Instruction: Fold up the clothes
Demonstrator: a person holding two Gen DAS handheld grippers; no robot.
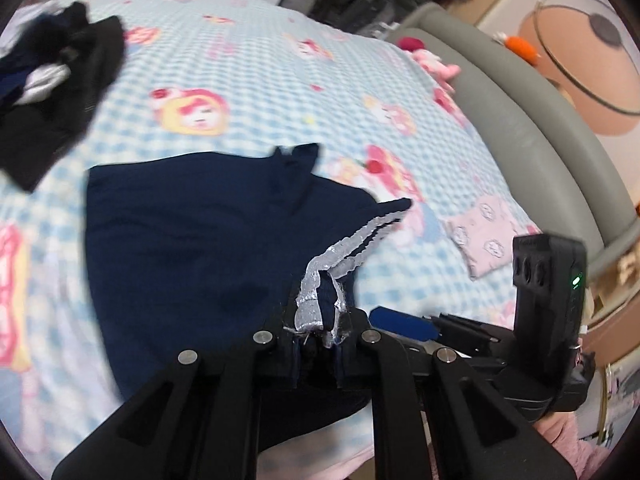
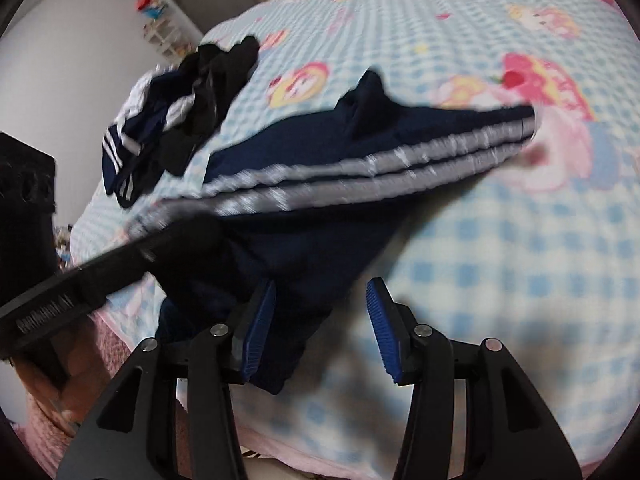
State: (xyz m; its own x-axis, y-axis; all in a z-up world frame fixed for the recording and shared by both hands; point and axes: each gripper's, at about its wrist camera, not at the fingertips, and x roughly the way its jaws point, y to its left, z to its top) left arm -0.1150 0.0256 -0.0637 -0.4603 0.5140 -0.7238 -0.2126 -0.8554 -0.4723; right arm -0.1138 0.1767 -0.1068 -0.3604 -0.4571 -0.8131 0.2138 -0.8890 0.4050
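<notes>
We're mid-fold on the checked bed [image 1: 260, 80]: navy striped garment [image 1: 180, 240] lies near the front edge, unfolded pile [image 1: 52, 80] well apart at the far corner. Left gripper [image 1: 318, 330] is clamped on the grey-striped edge. Right gripper [image 2: 322, 332] stands apart, holding nothing. Next, we judge, right needs to pinch the matching edge

We see navy garment [image 1: 180, 232]: soft matt knit cloth, silvery-grey stripe trim [image 1: 344, 256] with faint sheen, puckered. Left gripper [image 1: 318, 330]: matt black plastic, bright metal pins at joints. Right gripper [image 2: 322, 328]: same black plastic, blue ribbed rubbery pads [image 2: 382, 328]. Bedsheet [image 1: 248, 80]: matt checked cotton-like cloth, printed. At 10 o'clock we note clothes pile [image 1: 52, 80], dull black and navy fabric. Bed frame [image 1: 532, 136]: smooth grey padded leatherette.
</notes>
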